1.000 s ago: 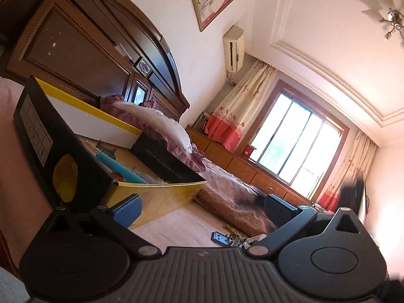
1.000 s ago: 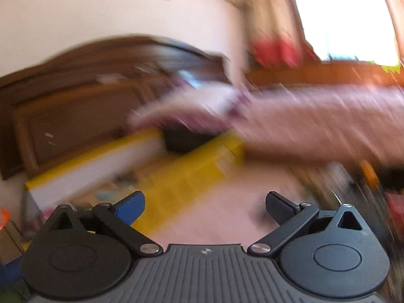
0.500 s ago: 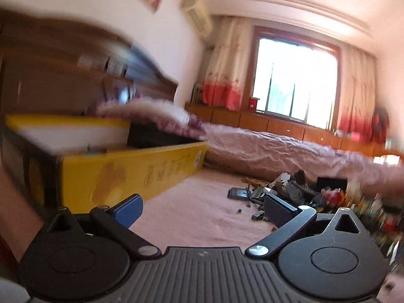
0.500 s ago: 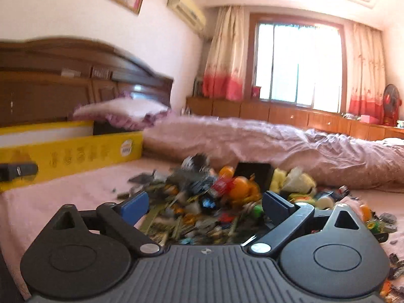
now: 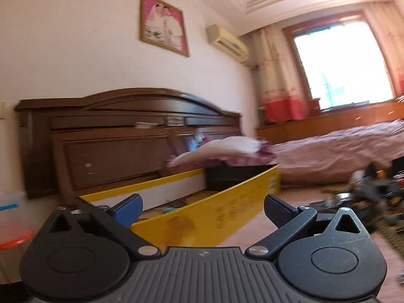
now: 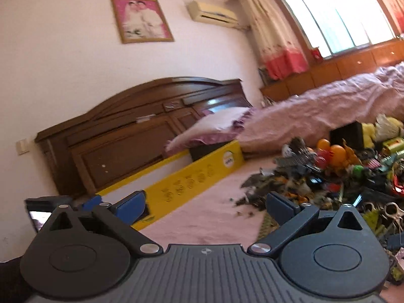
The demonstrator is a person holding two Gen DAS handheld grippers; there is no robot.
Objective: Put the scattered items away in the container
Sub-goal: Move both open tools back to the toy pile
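While both tools gape empty, seen here: toy pile [image 6: 335, 176] lying ahead-right of the right tool [image 6: 205, 203], yellow box [image 5: 227, 209] stretching lengthwise nearer the left tool [image 5: 203, 207].

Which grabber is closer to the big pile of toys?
Right. The right gripper hangs just beside the toy pile, fingers apart. The left gripper faces the yellow box, with the pile off to its right.

Bright daylight from blown-out window [image 5: 346, 65], soft motion blur, strong fisheye bending, dark corners
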